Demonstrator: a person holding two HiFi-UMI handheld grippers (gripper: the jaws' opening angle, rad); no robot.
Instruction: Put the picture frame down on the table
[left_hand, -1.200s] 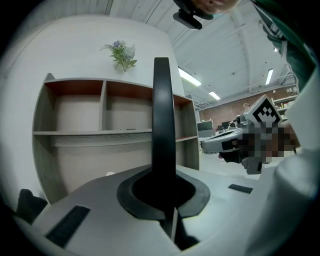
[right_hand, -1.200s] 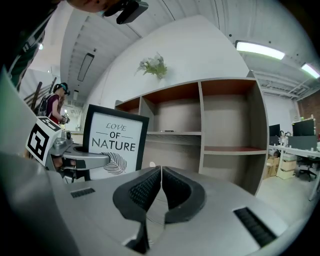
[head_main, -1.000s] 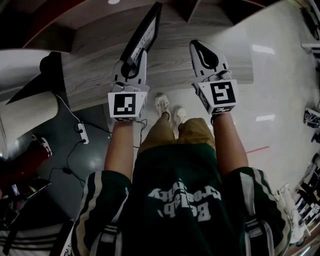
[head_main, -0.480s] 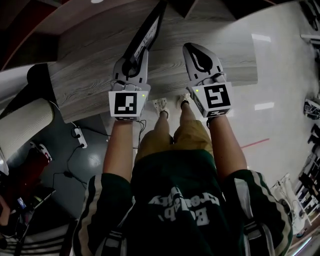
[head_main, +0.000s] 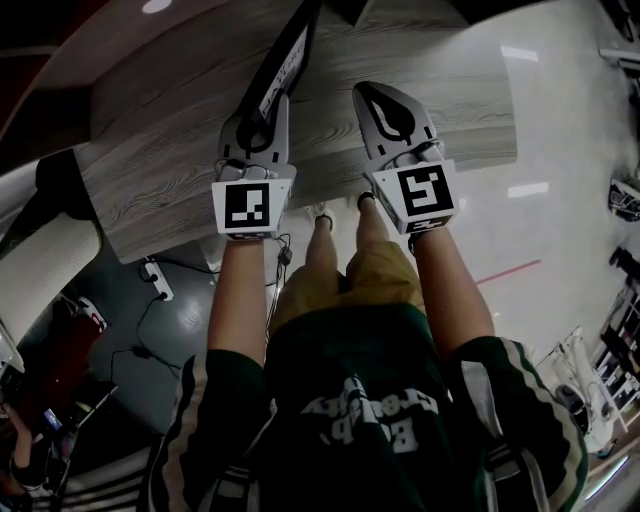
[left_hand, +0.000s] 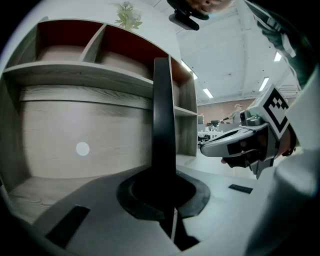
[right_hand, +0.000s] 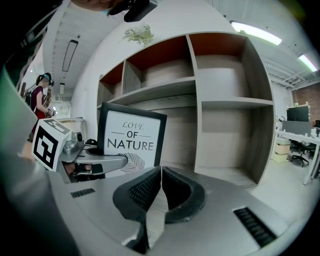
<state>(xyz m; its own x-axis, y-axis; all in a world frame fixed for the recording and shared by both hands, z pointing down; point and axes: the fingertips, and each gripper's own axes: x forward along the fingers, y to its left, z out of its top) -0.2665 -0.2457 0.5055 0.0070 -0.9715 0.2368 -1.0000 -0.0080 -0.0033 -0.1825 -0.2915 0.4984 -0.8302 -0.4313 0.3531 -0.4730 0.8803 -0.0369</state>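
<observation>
A black picture frame (head_main: 290, 55) with a white "LOVE OF NATURE" print (right_hand: 131, 137) stands upright over the grey wood table (head_main: 170, 170). My left gripper (head_main: 262, 112) is shut on the frame's lower edge; in the left gripper view the frame (left_hand: 162, 125) shows edge-on, rising from between the jaws. I cannot tell whether the frame's bottom touches the tabletop. My right gripper (head_main: 375, 95) hovers beside it to the right, shut with nothing between its ribbed pads (right_hand: 145, 187).
Behind the table rises a curved open shelf unit (right_hand: 225, 100) with a small plant (right_hand: 139, 34) on top. A power strip and cables (head_main: 152, 272) lie on the floor under the table's left end. A person (right_hand: 40, 95) stands far left.
Both grippers and the frame have moved forward, farther over the tabletop. The person's feet have stepped in to the table's front edge. The grip on the frame is unchanged.
</observation>
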